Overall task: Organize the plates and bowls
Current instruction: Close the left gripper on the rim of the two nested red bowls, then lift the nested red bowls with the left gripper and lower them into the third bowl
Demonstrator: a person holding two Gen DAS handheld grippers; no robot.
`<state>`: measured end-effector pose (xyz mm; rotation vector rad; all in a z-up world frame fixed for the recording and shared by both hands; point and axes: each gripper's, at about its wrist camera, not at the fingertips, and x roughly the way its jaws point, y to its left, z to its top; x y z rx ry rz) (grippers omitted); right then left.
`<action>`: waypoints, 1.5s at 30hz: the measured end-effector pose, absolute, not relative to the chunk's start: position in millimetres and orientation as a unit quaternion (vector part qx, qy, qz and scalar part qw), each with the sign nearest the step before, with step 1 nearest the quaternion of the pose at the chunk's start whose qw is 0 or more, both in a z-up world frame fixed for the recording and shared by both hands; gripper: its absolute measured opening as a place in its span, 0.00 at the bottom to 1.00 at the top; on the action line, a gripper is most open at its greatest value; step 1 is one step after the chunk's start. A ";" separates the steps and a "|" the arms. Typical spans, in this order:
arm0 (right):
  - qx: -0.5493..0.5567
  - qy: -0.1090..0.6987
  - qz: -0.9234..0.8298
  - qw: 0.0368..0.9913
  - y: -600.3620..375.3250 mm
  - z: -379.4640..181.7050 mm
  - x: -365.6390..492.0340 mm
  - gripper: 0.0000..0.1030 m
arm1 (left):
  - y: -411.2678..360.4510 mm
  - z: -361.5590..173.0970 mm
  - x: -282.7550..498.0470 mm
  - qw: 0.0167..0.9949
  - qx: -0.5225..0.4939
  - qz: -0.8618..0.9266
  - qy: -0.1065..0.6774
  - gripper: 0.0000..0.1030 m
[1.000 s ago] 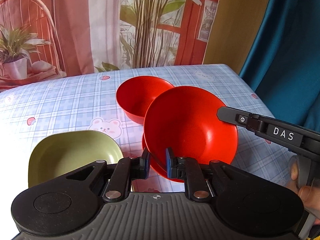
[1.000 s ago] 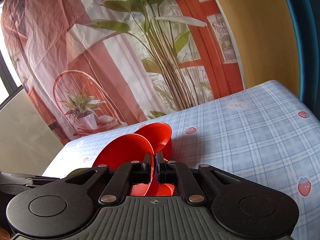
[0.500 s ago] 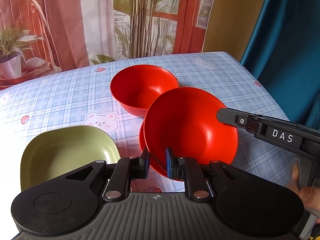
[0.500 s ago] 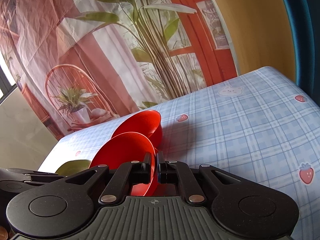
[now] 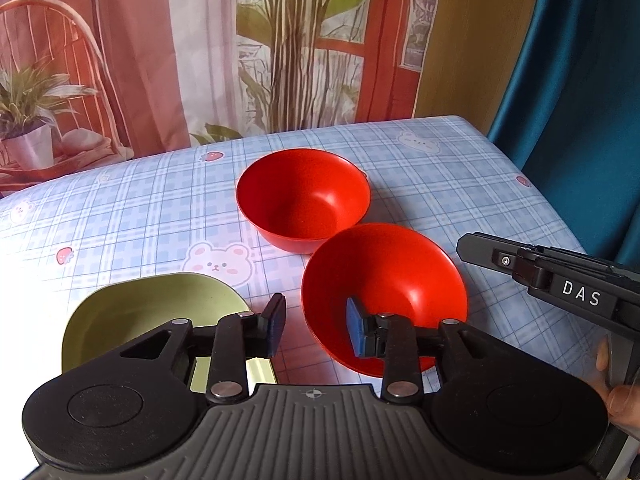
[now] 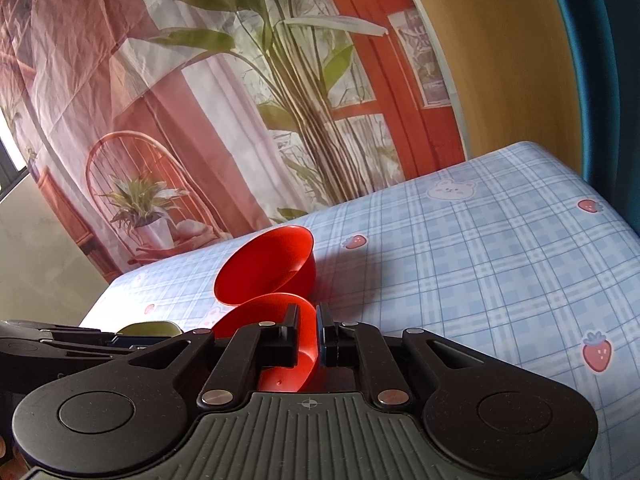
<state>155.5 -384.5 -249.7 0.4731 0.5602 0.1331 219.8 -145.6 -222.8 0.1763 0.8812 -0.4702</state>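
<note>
Left wrist view, left gripper (image 5: 314,330) jaws apart, right gripper (image 6: 307,336) clamping near red bowl (image 6: 280,320)

Near red bowl (image 6: 280,344) base hidden behind right gripper (image 6: 308,336) body.

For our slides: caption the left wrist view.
Open left hand-held gripper beside near red bowl; far red bowl behind.

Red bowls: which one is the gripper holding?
The nearer red bowl; the right gripper pinches its rim. The farther red bowl sits untouched.
</note>
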 end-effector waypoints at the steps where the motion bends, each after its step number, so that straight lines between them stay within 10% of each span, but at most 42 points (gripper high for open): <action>1: 0.231 0.274 0.065 0.931 -384.9 -248.4 156.0 0.09 | -145.1 -220.9 221.1 0.874 0.083 -0.225 0.422 0.34; 45: 0.212 0.356 0.071 0.907 -368.9 -258.3 280.2 0.14 | -122.5 -261.2 331.2 0.863 -0.031 -0.207 0.461 0.26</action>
